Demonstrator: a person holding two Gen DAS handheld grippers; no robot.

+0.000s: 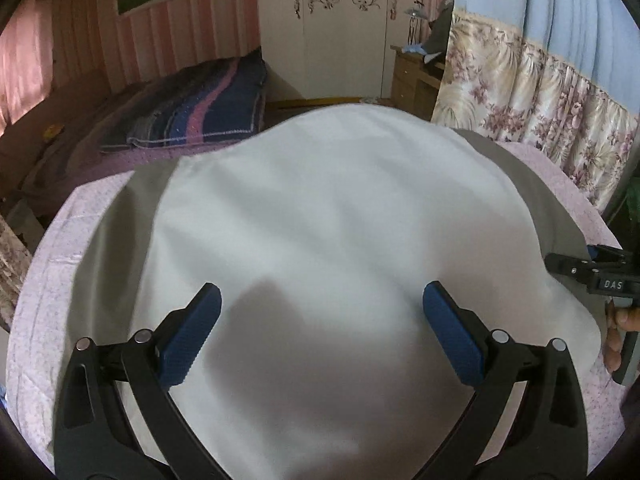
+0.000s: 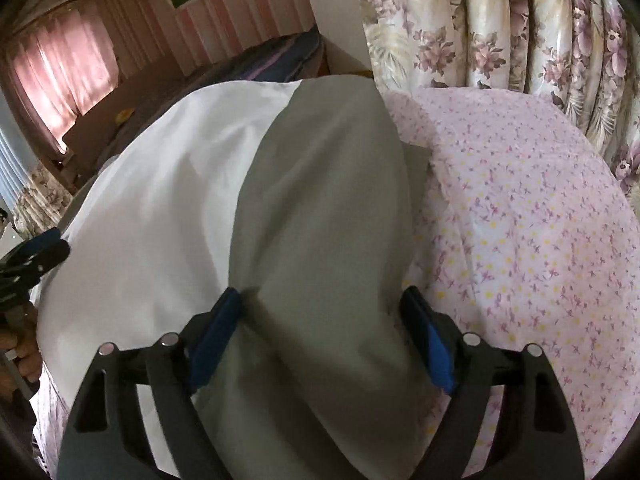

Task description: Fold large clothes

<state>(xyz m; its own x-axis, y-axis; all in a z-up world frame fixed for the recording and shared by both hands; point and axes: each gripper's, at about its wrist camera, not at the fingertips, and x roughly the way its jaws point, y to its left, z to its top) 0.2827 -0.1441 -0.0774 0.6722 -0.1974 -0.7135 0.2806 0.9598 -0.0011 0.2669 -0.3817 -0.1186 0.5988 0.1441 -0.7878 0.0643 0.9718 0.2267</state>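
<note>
Down over the bed, both pairs of tongs stand spread. The left gripper [image 1: 322, 312] has its blue pads [image 1: 200, 332] well apart above the white panel of the garment [image 1: 320, 208], with nothing clamped between them; whether the tips brush the cloth cannot be told, though a dark shadow falls on the fabric just ahead of them. The right gripper [image 2: 322, 316] is spread wide as well, and the grey sleeve [image 2: 324, 200] runs between its fingers; the left pad [image 2: 214, 336] lies against the sleeve's edge at the seam with the white cloth, and the right pad [image 2: 430, 344] sits at the sleeve's other edge, so the fabric is straddled rather than pinched.

The garment is large, white in the body with grey at both sides, and lies flat on a pink flowered sheet [image 2: 520, 220], reaching from the near edge to the far end of the bed. In the left wrist view the right gripper shows at the right edge with a person's fingers [image 1: 614, 336] on its handle. Floral curtains [image 2: 480, 20] hang to the right; a folded striped blanket [image 1: 200, 108] lies far left, and a white wardrobe [image 1: 336, 28] stands beyond. No containers are visible.
</note>
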